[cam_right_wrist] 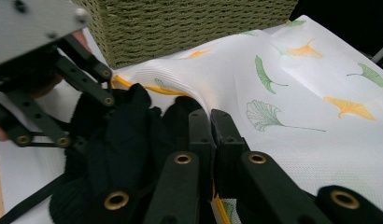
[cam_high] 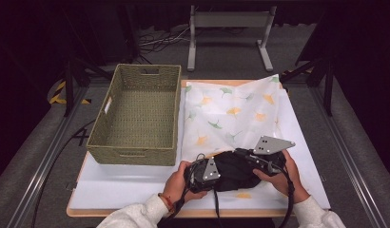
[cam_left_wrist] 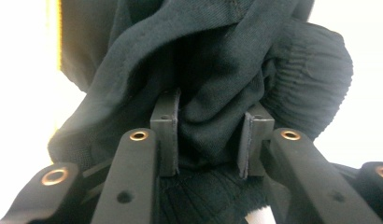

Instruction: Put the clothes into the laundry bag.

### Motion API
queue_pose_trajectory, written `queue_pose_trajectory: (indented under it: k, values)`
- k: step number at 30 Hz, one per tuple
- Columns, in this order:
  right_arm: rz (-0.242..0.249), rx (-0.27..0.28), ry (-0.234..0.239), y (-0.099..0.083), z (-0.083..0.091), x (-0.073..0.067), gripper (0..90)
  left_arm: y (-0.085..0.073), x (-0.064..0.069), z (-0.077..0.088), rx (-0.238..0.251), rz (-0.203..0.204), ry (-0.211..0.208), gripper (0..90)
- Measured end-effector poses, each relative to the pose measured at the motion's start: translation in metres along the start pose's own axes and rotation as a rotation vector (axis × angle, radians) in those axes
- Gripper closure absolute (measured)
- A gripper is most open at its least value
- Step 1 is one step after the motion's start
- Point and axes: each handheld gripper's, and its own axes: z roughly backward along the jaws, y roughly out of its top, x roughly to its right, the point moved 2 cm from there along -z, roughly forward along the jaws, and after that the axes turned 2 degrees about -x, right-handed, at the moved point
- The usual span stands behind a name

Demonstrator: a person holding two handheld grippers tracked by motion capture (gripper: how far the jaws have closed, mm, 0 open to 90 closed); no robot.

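The bunched black knit garment (cam_high: pixel 233 172) lies near the front edge of the white tabletop (cam_high: pixel 112 183), on the near part of the white cloth printed with green and yellow ginkgo leaves (cam_high: pixel 231 111). The left gripper (cam_left_wrist: pixel 206 140) has a fold of the garment between its half-closed pads, seemingly pinched. The right gripper (cam_right_wrist: pixel 211 128) is shut on the cloth's edge beside the garment. The work looks early: the garment seems neither wrapped nor put in the empty woven olive-green basket (cam_high: pixel 136 114) at the left. Counted: one garment, one cloth, one basket, two grippers.
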Motion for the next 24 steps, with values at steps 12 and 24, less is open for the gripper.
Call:
queue_pose_trajectory:
  k: [12,24]
  values:
    - [0.001,0.007,0.003,0.001,0.001,-0.001,88.8,0.012,-0.012,-0.009,-0.033,0.002,0.092,81.0]
    - [0.001,0.013,0.001,0.002,0.003,-0.002,88.9,0.024,-0.030,-0.019,-0.059,0.040,0.140,82.9]
